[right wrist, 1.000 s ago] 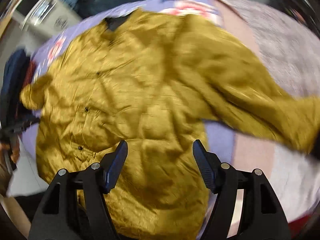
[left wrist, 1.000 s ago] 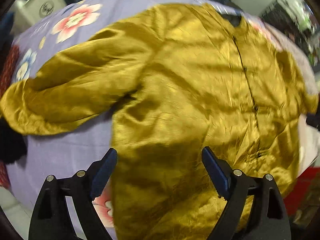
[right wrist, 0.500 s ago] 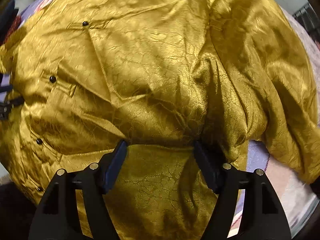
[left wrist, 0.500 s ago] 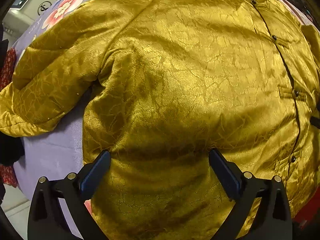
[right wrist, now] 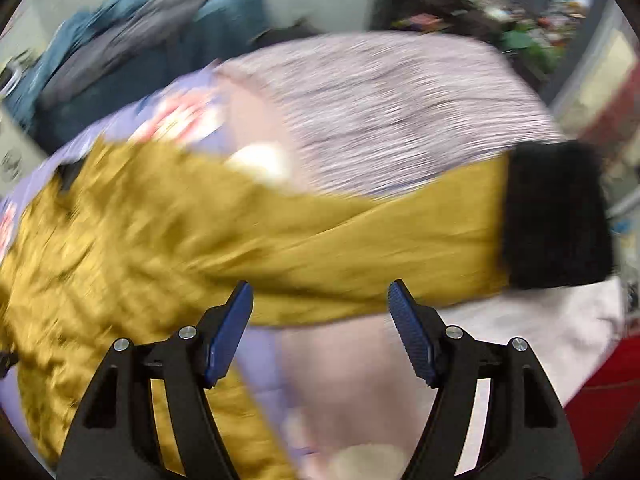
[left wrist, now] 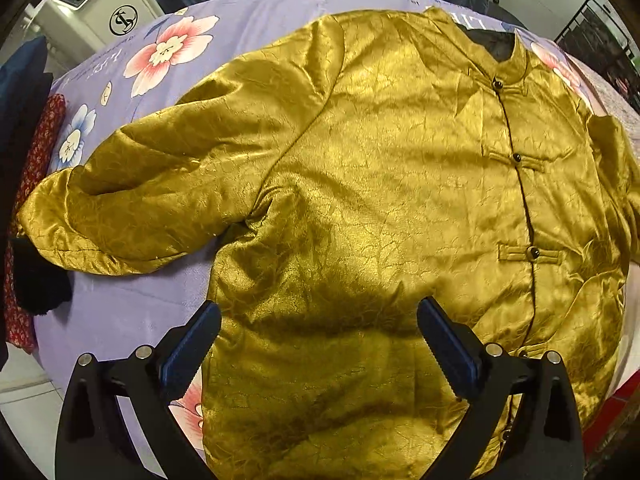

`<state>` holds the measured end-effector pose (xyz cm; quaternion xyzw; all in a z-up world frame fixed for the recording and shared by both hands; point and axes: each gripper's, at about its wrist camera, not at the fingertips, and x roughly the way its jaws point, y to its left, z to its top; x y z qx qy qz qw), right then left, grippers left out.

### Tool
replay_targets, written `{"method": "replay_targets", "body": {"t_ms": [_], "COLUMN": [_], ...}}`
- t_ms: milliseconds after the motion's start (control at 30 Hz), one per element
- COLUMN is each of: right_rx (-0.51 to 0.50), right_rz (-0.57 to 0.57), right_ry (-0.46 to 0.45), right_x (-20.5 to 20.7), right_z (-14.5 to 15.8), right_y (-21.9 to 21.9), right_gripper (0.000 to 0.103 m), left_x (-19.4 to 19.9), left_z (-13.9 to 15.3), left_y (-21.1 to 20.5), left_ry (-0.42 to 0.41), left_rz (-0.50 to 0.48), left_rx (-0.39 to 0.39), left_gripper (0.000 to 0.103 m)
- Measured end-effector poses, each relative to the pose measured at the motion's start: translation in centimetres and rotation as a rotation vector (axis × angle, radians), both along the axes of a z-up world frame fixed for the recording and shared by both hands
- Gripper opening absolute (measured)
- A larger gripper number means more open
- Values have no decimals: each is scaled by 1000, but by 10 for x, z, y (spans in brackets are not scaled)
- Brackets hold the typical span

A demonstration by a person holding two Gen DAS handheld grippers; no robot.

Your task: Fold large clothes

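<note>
Across the frame's middle, the gold jacket (left wrist: 380, 208) lies flat, unfolded (sleeves out) — nothing done; my left gripper (left wrist: 318, 344) and right gripper (right wrist: 320, 328) gape empty.

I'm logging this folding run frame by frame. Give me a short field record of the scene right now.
garment: gold jacket, spread front-up, buttoned
surface: lilac floral bedsheet
left sleeve: stretched out sideways
right sleeve: extended, black cuff at its end
left gripper: open, over the hem, holding nothing
right gripper: open, near the right sleeve; view blurred
fold: none started
</note>
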<state>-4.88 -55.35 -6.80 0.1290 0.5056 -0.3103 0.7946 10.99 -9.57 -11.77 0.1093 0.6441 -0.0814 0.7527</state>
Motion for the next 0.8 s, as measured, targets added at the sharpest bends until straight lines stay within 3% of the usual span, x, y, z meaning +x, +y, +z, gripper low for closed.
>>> {"method": "replay_targets", "body": {"t_ms": [100, 200, 367, 433, 467, 500, 533, 600, 667, 800], "right_rx": [-186, -300, -124, -38, -10, 3, 18, 26, -19, -211], "right_rz": [-100, -179, -198, -154, -140, -139, -142, -159, -206, -245], "right_ry": [-30, -58, -94, -101, -89, -66, -28, -31, -74, -388], "right_x": [-40, -70, -100, -95, -91, -87, -84, -85, -97, -135], "right_z": [33, 59, 53, 40, 31, 26, 20, 21, 43, 143], "right_y": [-45, -79, -122, -124, -120, -120, -119, -120, -127, -127], "right_gripper": [70, 72, 72, 62, 48, 24, 11, 9, 7, 7], "left_x": [0, -6, -16, -18, -19, -19, -19, -19, -20, -19], "left_z": [4, 4, 0, 2, 3, 5, 6, 10, 15, 20], "left_y": [-1, -5, -14, -20, -22, -24, -25, -26, -26, -21], "left_ry": [-6, -3, 13, 7, 6, 5, 4, -4, -16, -28], "left_rz": [-5, -19, -43, -66, -72, -80, -84, -86, -81, -47], "left_rx": [2, 7, 4, 7, 9, 12, 14, 14, 11, -7], "left_gripper": [97, 97, 97, 97, 97, 97, 97, 97, 97, 97]}}
